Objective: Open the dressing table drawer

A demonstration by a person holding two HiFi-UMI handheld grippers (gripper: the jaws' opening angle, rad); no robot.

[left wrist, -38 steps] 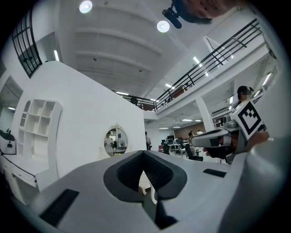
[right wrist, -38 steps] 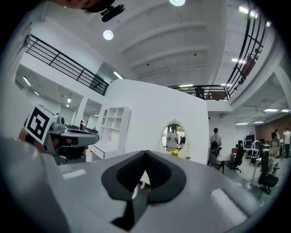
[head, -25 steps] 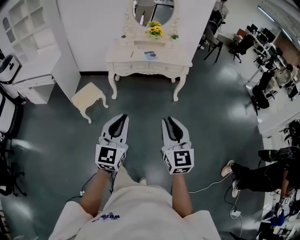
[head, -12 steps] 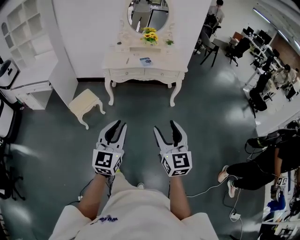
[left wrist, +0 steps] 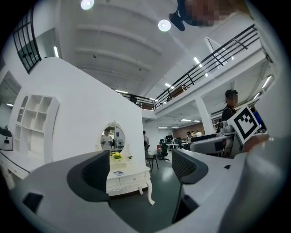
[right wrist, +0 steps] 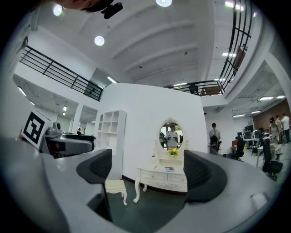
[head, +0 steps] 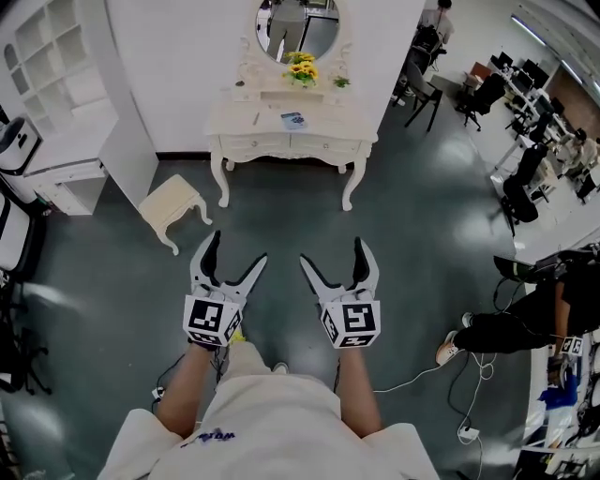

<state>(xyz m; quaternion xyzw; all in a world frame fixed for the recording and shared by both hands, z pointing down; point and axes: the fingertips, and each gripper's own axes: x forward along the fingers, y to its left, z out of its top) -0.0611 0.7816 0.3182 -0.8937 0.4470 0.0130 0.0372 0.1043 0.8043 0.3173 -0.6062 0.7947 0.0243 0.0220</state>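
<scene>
**Gripper state.** The left gripper [head: 234, 251] is released. Its jaws have just been opening and stand spread wide with nothing between them. The right gripper [head: 333, 253] is also released, its jaws just opened wide with nothing between them. The two grippers are side by side, not touching, above the dark grey-green floor [head: 281, 220], and both point toward the counter.

**Task item.** The cream-white carved dressing-table counter with curved legs [head: 246, 122] stands against the white wall, well apart from both grippers and straight ahead of them. Its cream drawer front [head: 286, 143] runs along the counter's front edge, flush and closed, so its contents cannot be seen. In the left gripper view the drawer front [left wrist: 126, 181] appears just beside the left jaw. In the right gripper view it [right wrist: 167, 177] lies between the jaws.

**On the counter.** A bunch of yellow flowers [head: 305, 67] sits at the back edge, below the oval mirror [head: 300, 23]. A blue-and-white booklet [head: 293, 120] lies near the middle.

**Surroundings.** A small cream stool [head: 173, 199] stands on the floor near the counter's left front leg.
</scene>
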